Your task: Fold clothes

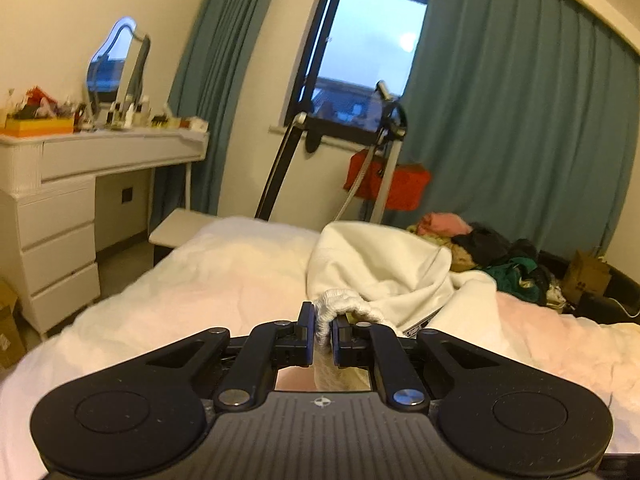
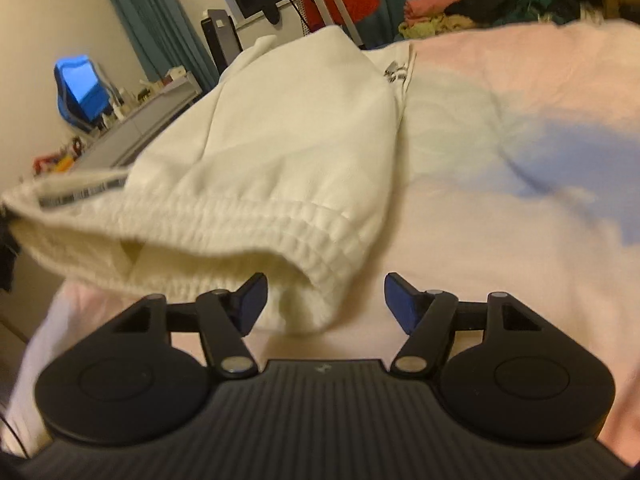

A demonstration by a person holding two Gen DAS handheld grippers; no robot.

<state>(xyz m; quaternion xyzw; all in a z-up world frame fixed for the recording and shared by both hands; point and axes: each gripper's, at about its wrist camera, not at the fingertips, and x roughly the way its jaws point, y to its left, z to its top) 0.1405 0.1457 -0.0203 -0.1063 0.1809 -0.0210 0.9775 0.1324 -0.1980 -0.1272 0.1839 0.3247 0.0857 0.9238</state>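
My left tool (image 1: pixel 321 330) was closed tight on the ribbed elastic waistband (image 1: pixel 344 304) of a pair of cream sweatpants (image 1: pixel 380 264), holding that corner raised above the bed (image 1: pixel 200 280) while the rest of the garment trailed down onto the pale pink-white cover. My right tool (image 2: pixel 326 304) stood wide open, gripping nothing, with the other end of the waistband (image 2: pixel 312 236) just in front of its left finger.

I judged the sweatpants soft, thick and fairly light: they sagged between supports and would bunch instead of holding a crease. The gathered elastic band was the firmest place to pinch, so the free corner of it seemed the sensible hold for my right tool.

The left view showed the pinch itself, a heap of mixed clothes (image 1: pixel 500 256) at the far side of the bed and the white dressing table (image 1: pixel 100 160). Only the right view showed the band's open mouth, its printed inner tape (image 2: pixel 80 196) and a dark logo (image 2: pixel 396 72) on the fabric.
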